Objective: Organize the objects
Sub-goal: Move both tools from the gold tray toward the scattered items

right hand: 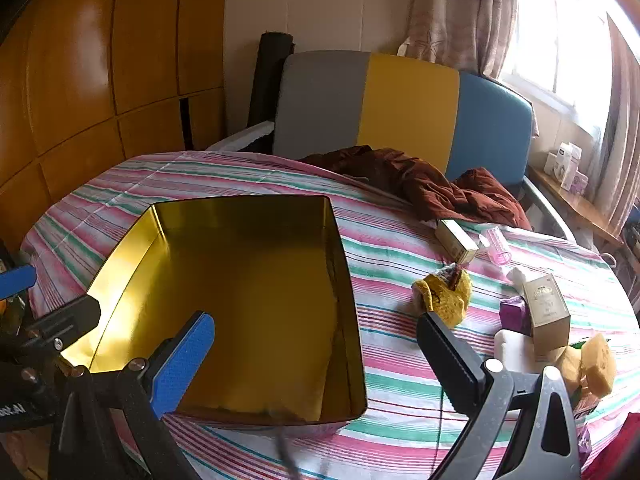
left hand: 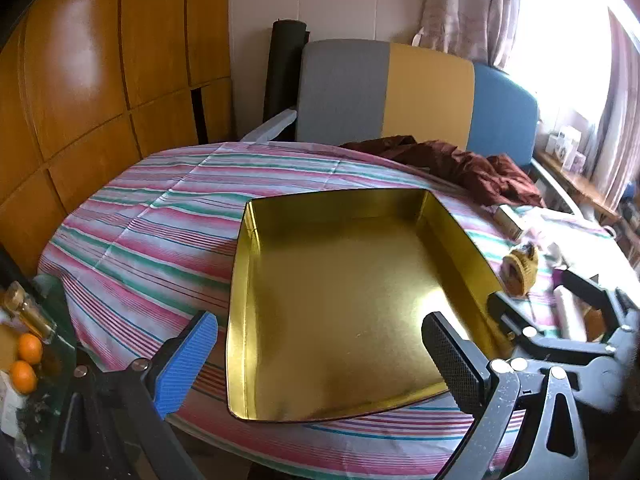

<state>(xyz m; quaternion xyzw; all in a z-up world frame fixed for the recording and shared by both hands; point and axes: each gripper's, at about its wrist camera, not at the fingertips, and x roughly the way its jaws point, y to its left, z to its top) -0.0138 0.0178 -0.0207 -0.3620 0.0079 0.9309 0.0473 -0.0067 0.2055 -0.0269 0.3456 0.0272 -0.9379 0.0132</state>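
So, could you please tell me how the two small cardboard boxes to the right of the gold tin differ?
The far box lies flat on its side, while the near box stands upright. The far box is slim and pale cream; the near box looks bulkier and tan, with a printed front. The far box sits beside a pink bottle; the near box stands among a purple item and a white one. Both rest on the striped tablecloth.

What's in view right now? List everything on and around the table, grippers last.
Open metal tin: one, gold, empty, table middle.
Striped tablecloth: one, pink, green, white.
Crumpled cloth: one, maroon, far edge.
Knitted item: one, yellow, right of tin.
Small cartons: two, beige, right side.
Plastic bottle: one, pink.
Sponge: one, yellow, right edge.
Oranges: two, off table, left.
Left gripper: open, empty.
Right gripper: open, empty.
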